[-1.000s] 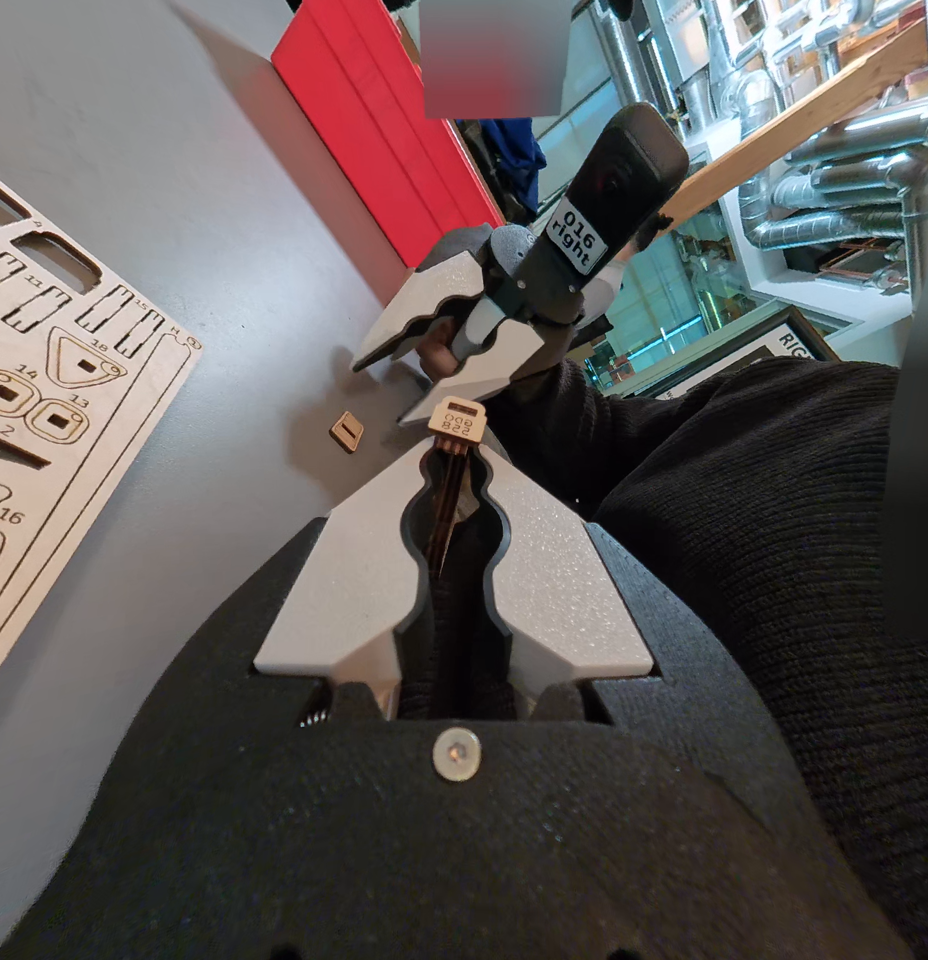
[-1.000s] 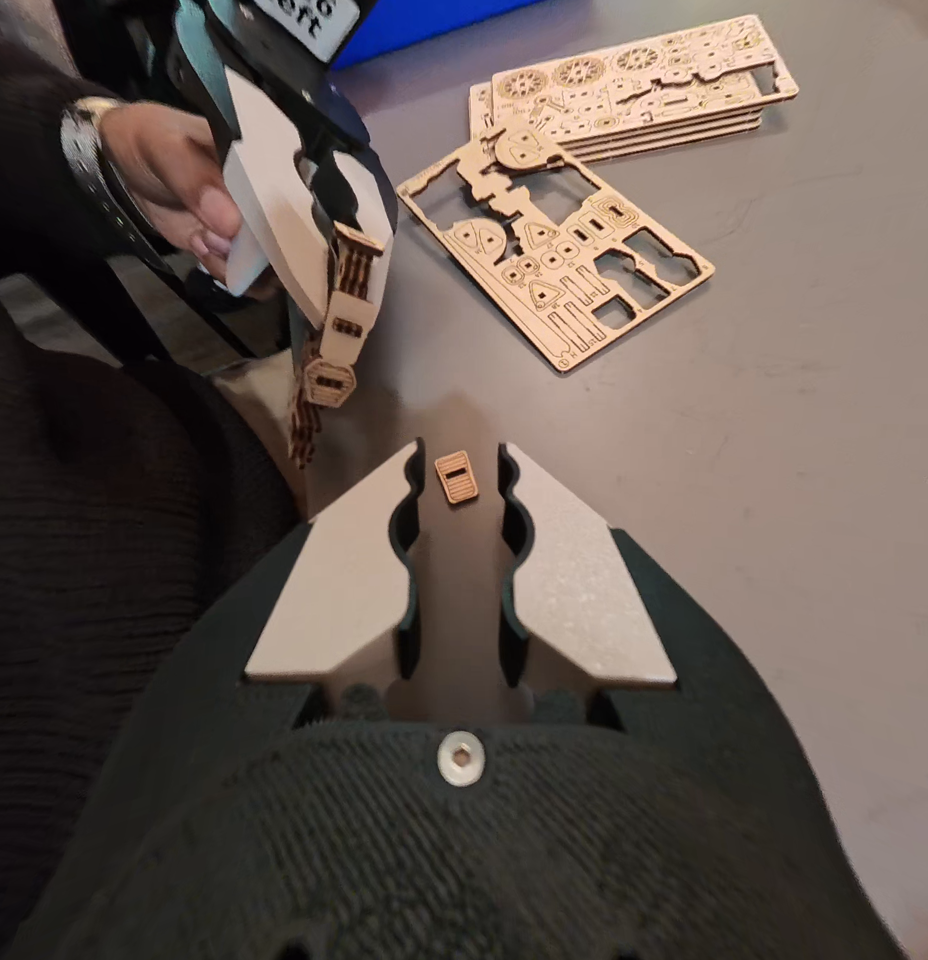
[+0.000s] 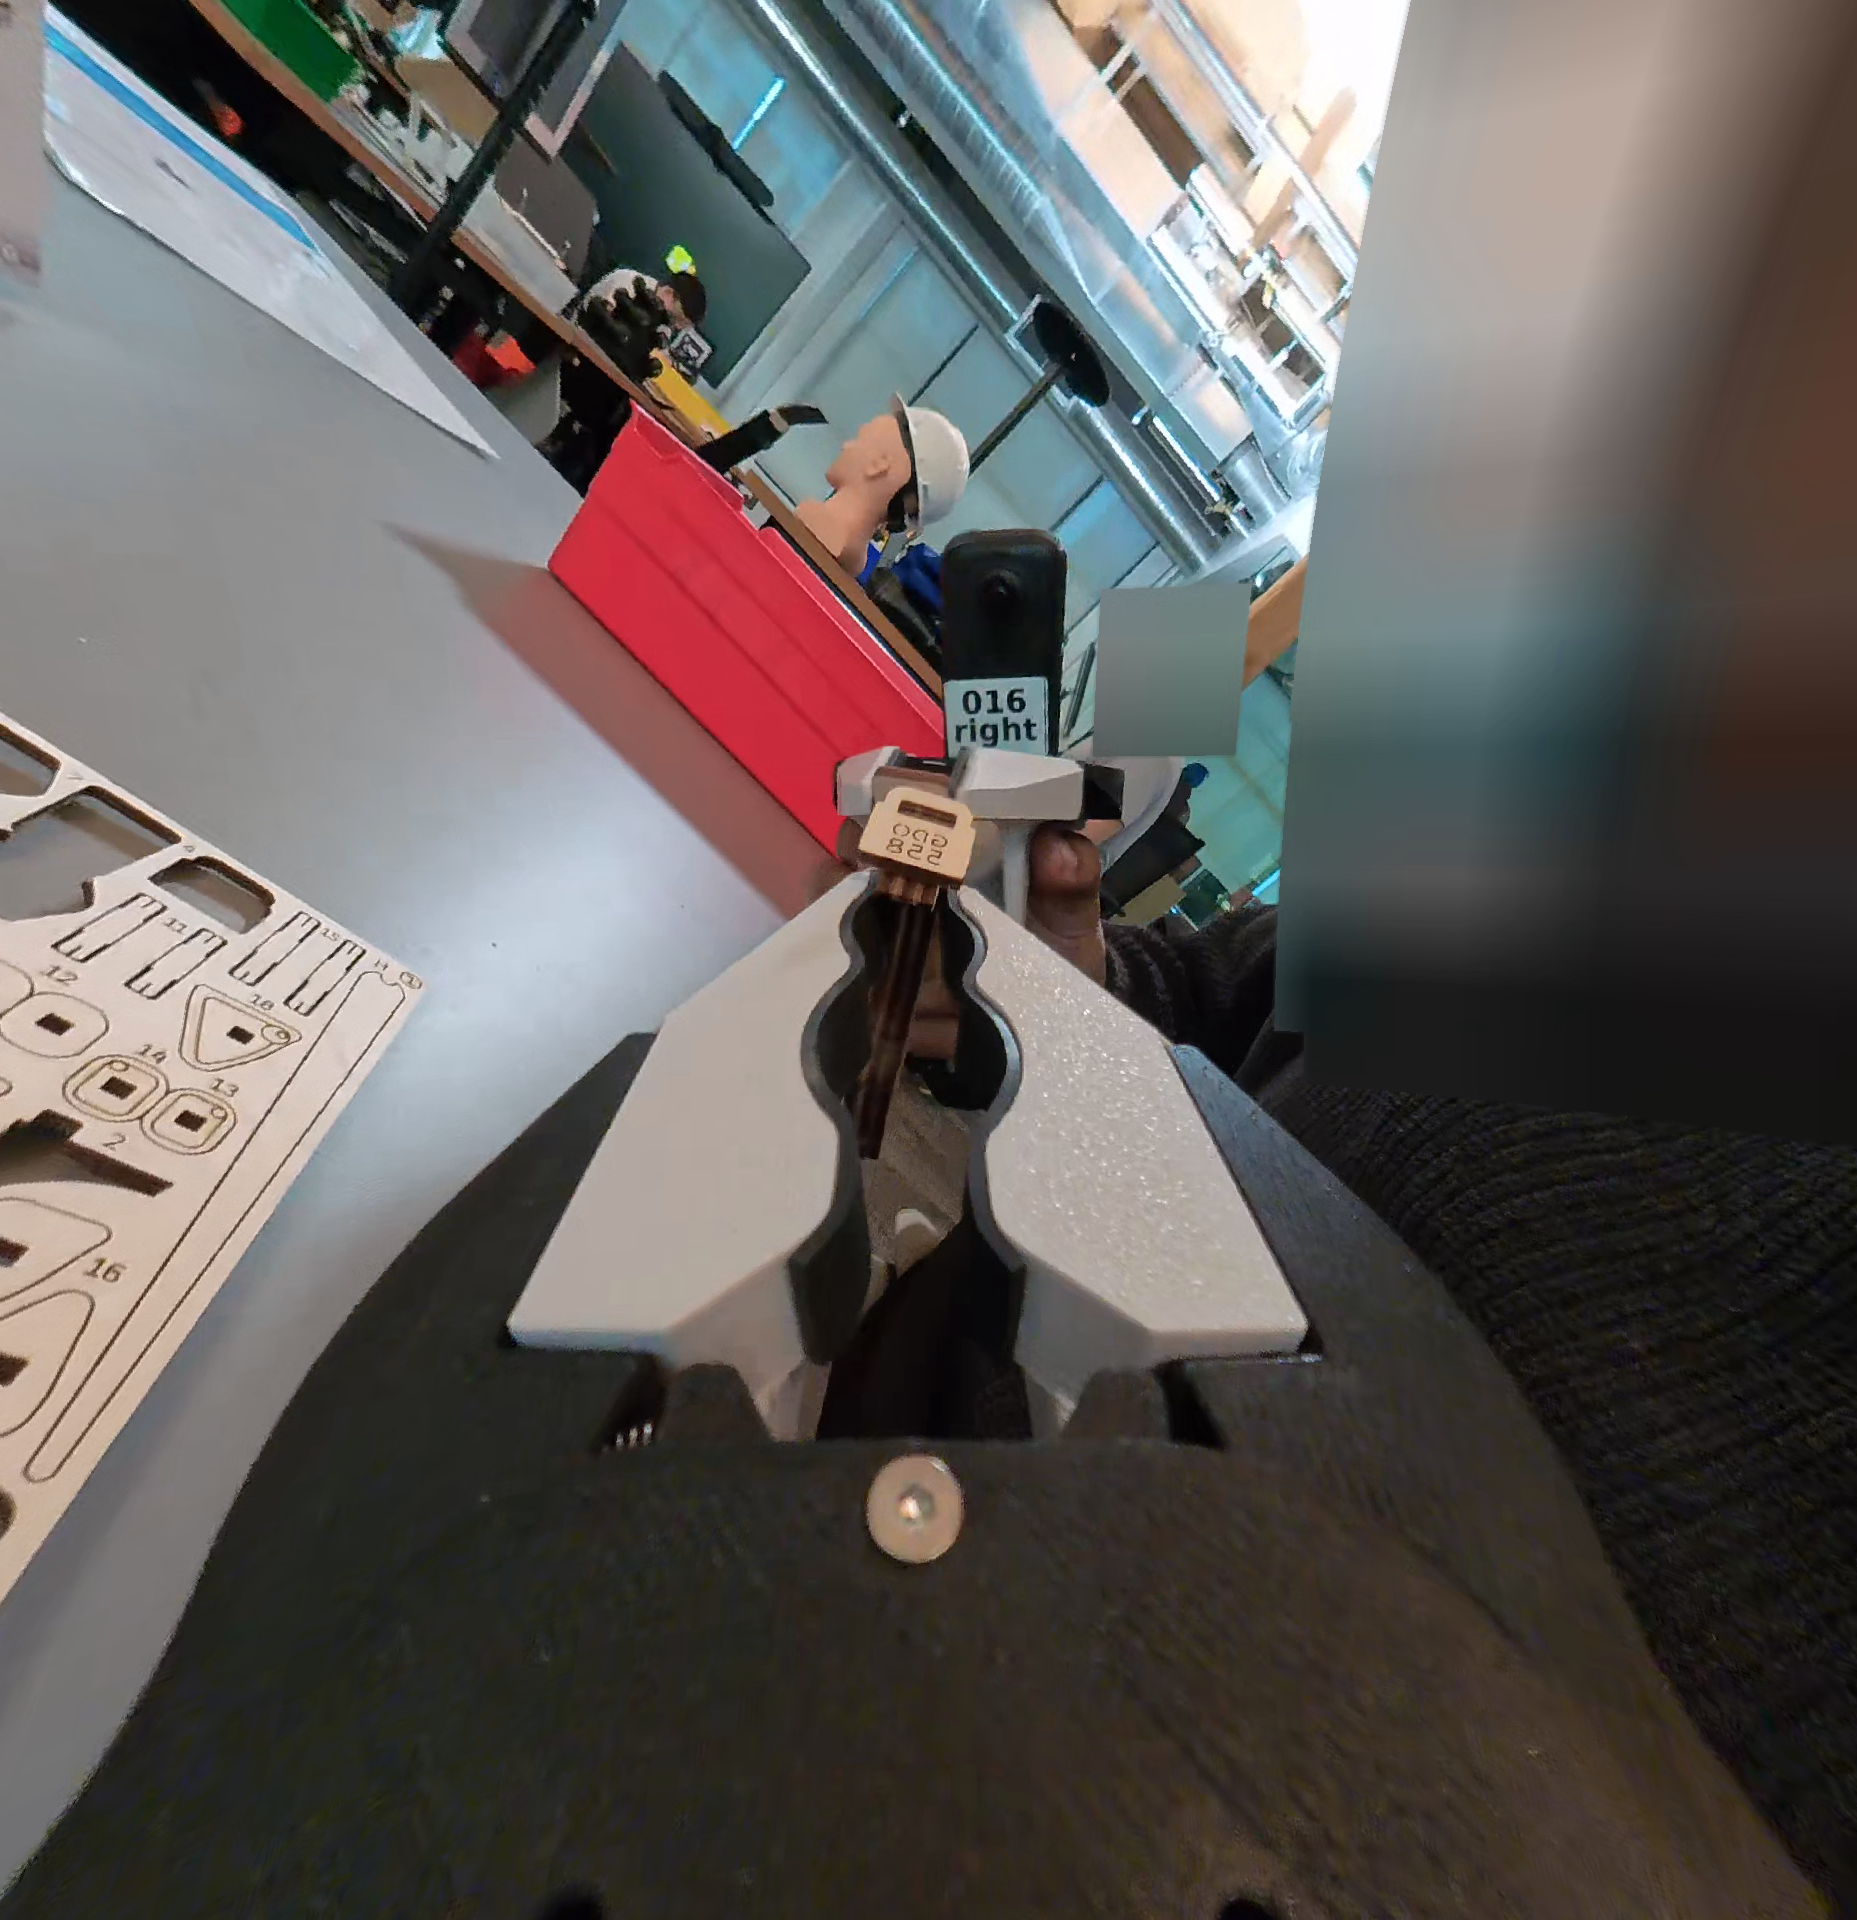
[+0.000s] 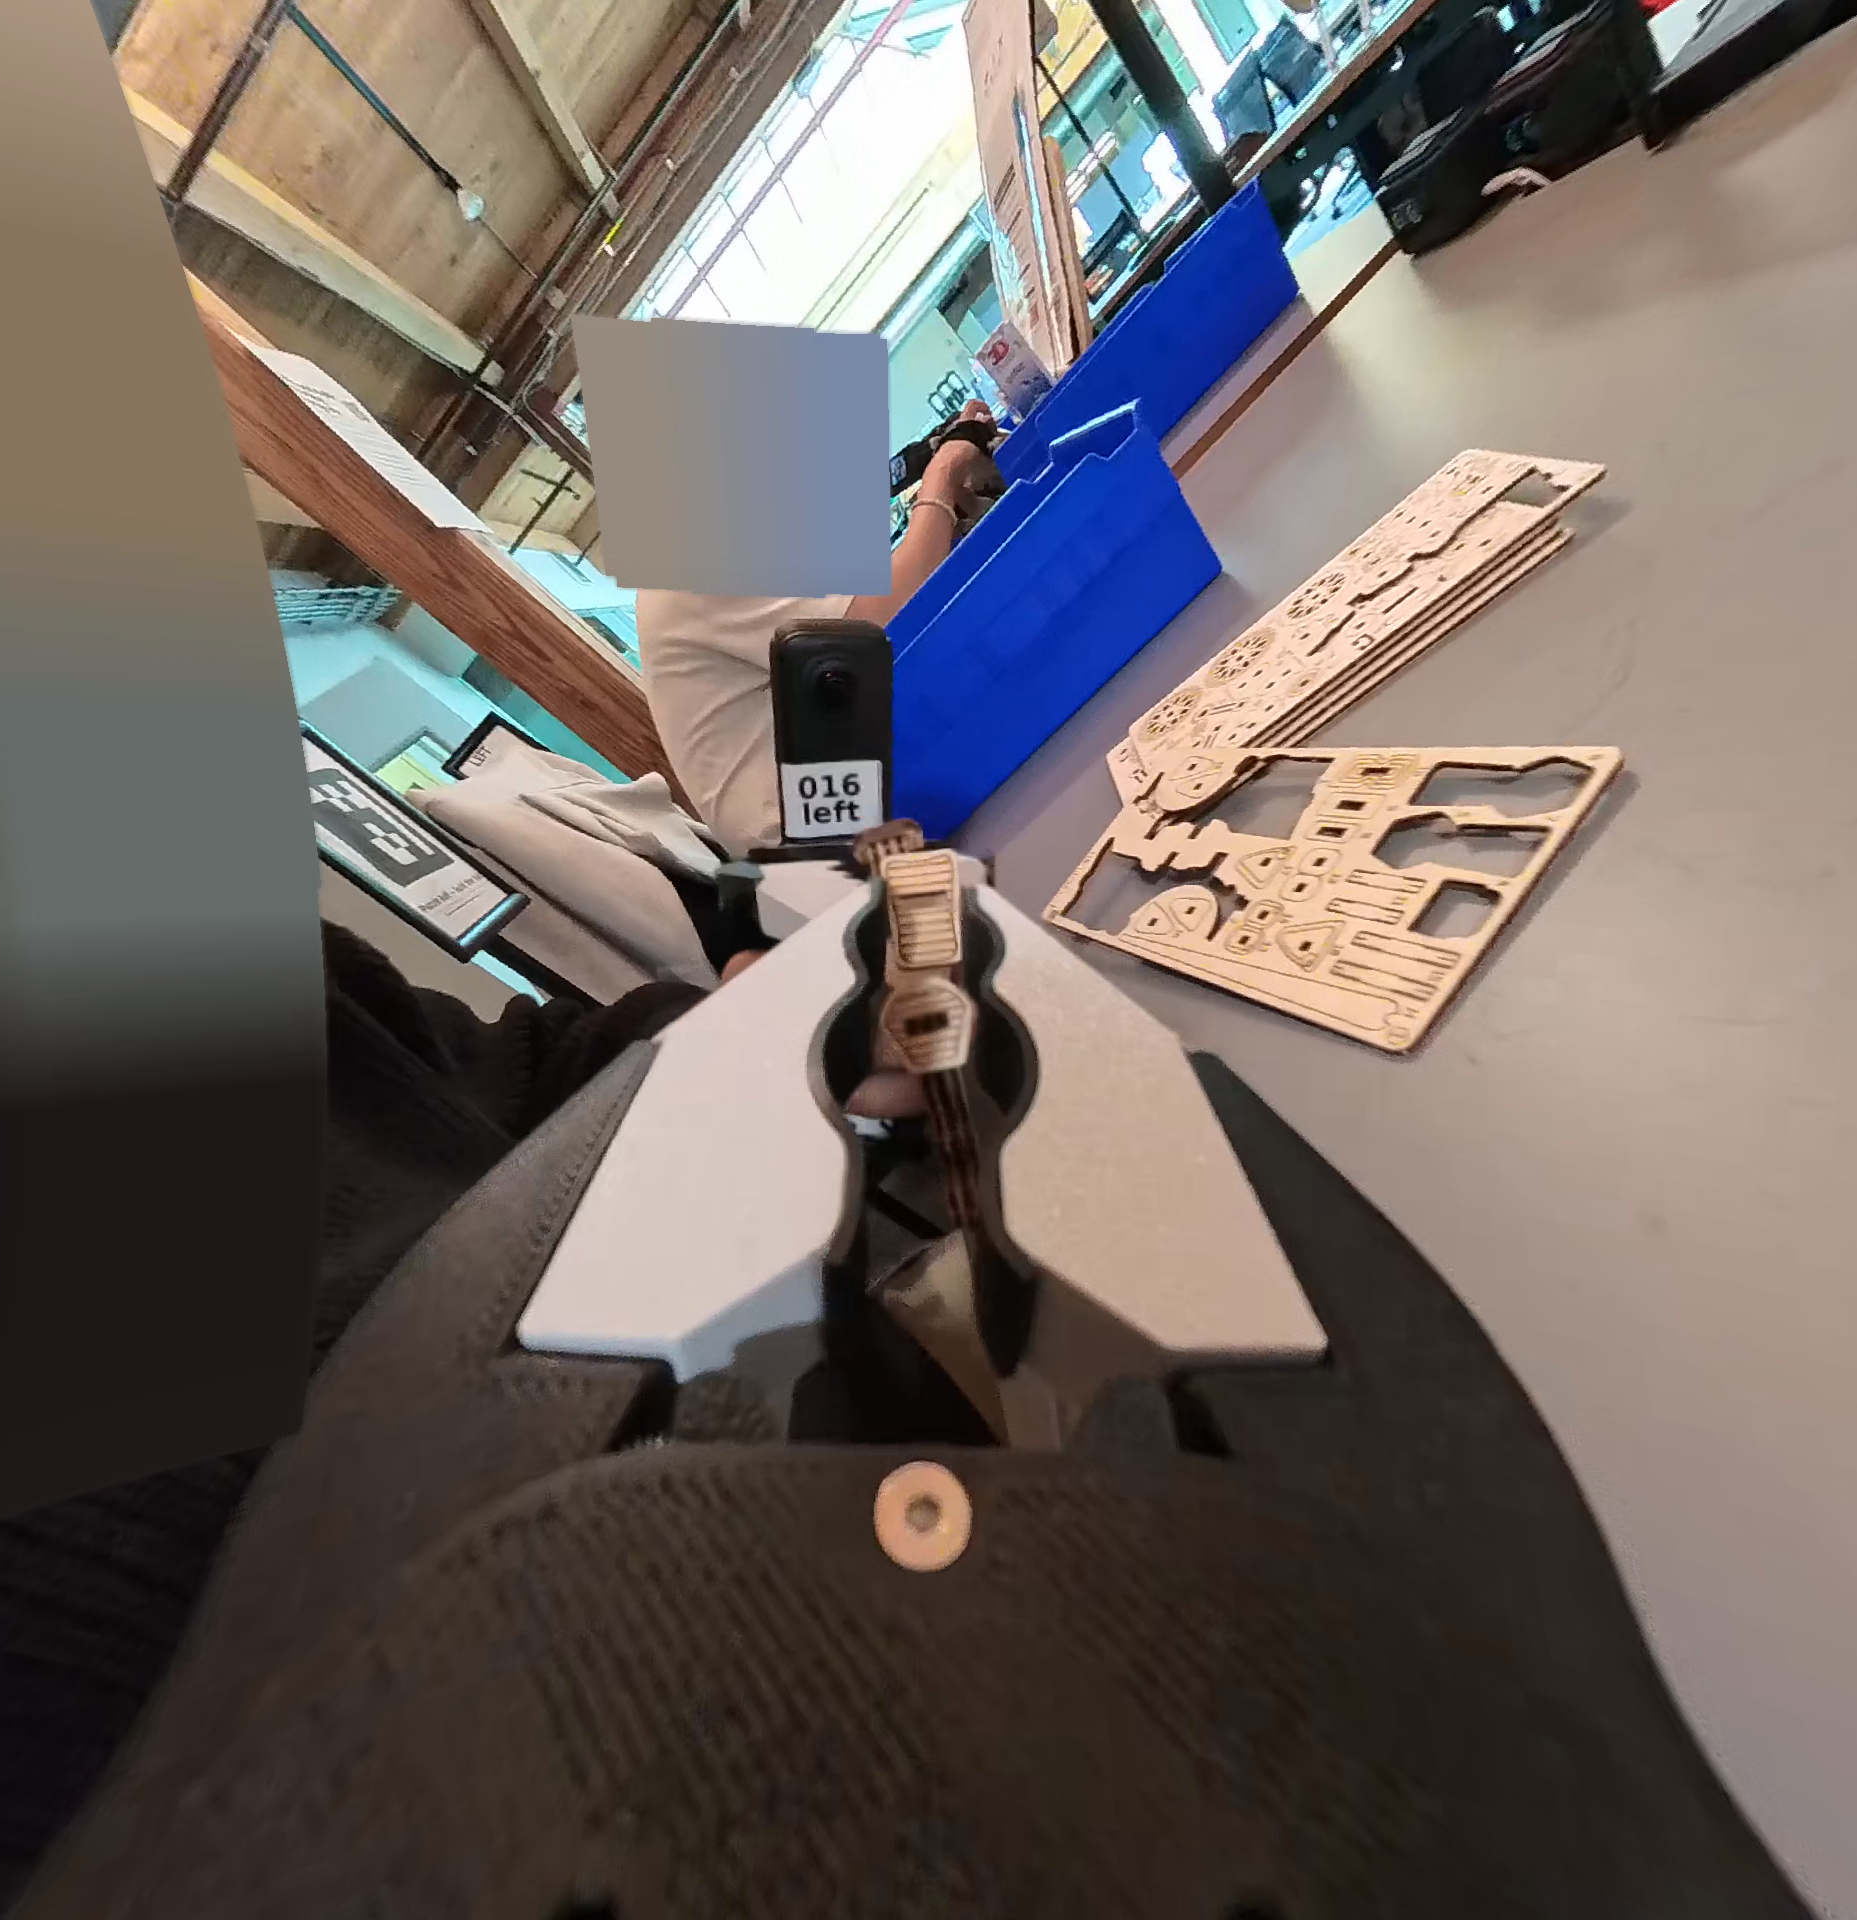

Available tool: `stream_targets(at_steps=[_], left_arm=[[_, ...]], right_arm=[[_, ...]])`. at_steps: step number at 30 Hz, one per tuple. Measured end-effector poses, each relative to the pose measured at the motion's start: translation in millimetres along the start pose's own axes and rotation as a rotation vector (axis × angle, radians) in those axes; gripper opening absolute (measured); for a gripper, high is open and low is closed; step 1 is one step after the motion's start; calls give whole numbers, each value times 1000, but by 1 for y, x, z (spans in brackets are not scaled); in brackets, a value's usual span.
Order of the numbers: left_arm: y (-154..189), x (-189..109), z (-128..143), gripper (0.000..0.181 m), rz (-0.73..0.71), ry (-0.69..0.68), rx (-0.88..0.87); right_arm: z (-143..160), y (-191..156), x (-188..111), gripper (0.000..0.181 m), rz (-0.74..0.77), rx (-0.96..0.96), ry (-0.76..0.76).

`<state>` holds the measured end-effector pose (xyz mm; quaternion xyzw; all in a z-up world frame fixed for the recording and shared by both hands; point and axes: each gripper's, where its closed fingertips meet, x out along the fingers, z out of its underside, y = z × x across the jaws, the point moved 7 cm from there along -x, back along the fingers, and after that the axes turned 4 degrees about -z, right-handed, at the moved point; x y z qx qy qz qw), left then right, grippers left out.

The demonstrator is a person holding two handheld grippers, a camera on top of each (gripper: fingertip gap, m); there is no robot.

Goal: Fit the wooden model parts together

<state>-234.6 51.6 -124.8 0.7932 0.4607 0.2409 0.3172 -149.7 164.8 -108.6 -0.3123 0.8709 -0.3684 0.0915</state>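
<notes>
- The left gripper (image 3: 908, 894) was closed on a wooden assembly (image 3: 913, 847): its jaws pinched the dark, layered stem at their tips, and the pale engraved head stood just past the tips.
- The right gripper (image 4: 919, 904) faced it head-on, jaws drawn narrow around the same assembly (image 4: 924, 971), with a ribbed plate and a slotted piece lying between them.
- Whether the right jaws truly pressed the wood or only flanked it, I could not tell.
- In the left wrist view the right gripper (image 3: 971, 795) sat directly beyond the left jaw tips, touching the assembly's head.
- A cut-out sheet (image 3: 124, 1091) lay on the grey table (image 3: 332, 675) left of the left jaws.
- Right of the right jaws lay another sheet (image 4: 1350, 883), with a stack (image 4: 1371, 613) beyond it.
- A red bin (image 3: 716, 644) stood ahead-left of the left jaws; a blue bin (image 4: 1049, 603) ahead-right of the right ones.
</notes>
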Motion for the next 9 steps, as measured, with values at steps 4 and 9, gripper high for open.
stream_targets(at_steps=[4, 9], left_arm=[[2, 2, 1, 6, 26, 6, 2], [3, 1, 0, 7, 40, 23, 15]], right_arm=[[2, -4, 3, 13, -29, 0, -11], [2, -7, 5, 12, -40, -25, -7]])
